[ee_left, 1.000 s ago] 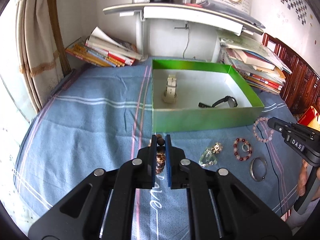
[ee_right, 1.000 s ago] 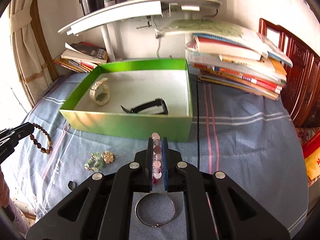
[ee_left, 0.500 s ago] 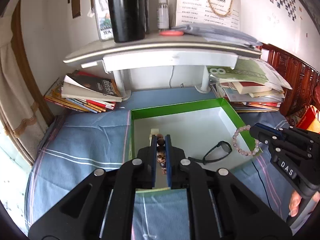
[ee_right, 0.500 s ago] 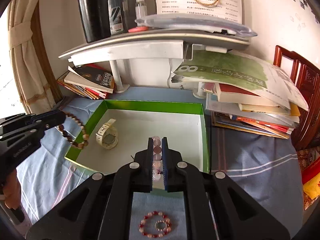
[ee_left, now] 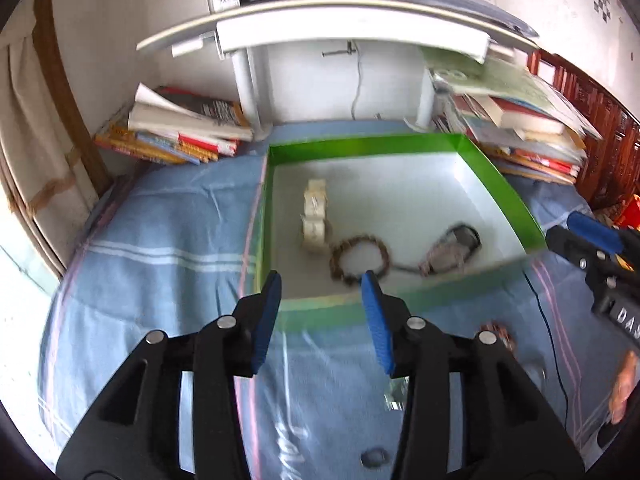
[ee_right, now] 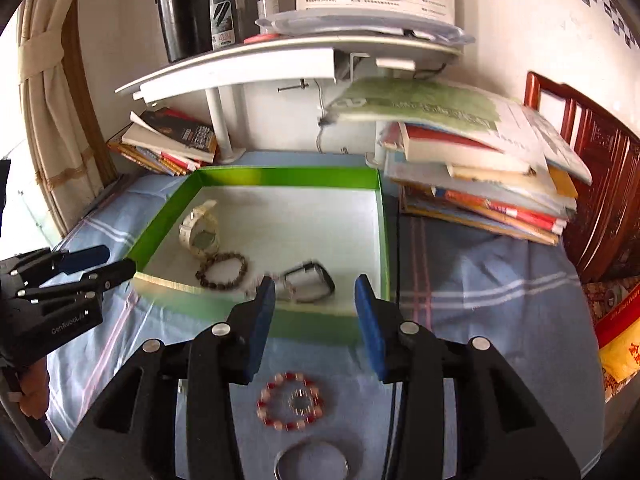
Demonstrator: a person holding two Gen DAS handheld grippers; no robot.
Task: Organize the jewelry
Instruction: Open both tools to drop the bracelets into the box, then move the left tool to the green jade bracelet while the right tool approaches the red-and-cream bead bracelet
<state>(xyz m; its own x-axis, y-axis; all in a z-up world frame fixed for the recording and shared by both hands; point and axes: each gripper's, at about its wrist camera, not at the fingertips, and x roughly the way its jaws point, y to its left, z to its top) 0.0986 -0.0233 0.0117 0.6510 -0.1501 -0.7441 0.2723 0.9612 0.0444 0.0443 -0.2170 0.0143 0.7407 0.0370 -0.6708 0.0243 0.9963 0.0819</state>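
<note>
Covering most of both views, a blue striped cloth [ee_right: 480,280] carries a green box [ee_right: 280,178] with a white floor, set in the middle of each frame. Stacks of books [ee_right: 480,184] fill the upper right of the right wrist view, and a smaller stack [ee_left: 176,136] sits at the upper left of the left wrist view, under a white shelf [ee_right: 240,68].

Inside the box lie a white watch [ee_right: 200,232] at left, a brown bead bracelet [ee_right: 222,270] just beside it, and a black watch [ee_right: 308,282] toward the right with a blurred pale bead bracelet [ee_right: 276,286] against it.

The left gripper [ee_left: 322,280] has just been opening; its jaws stand apart with nothing between them, above the box's near wall. The right gripper [ee_right: 316,284] has likewise just opened and holds nothing.

On the cloth at the bottom centre of the right wrist view lie a red bead bracelet [ee_right: 290,402] and, below it, a metal bangle [ee_right: 310,460].
</note>
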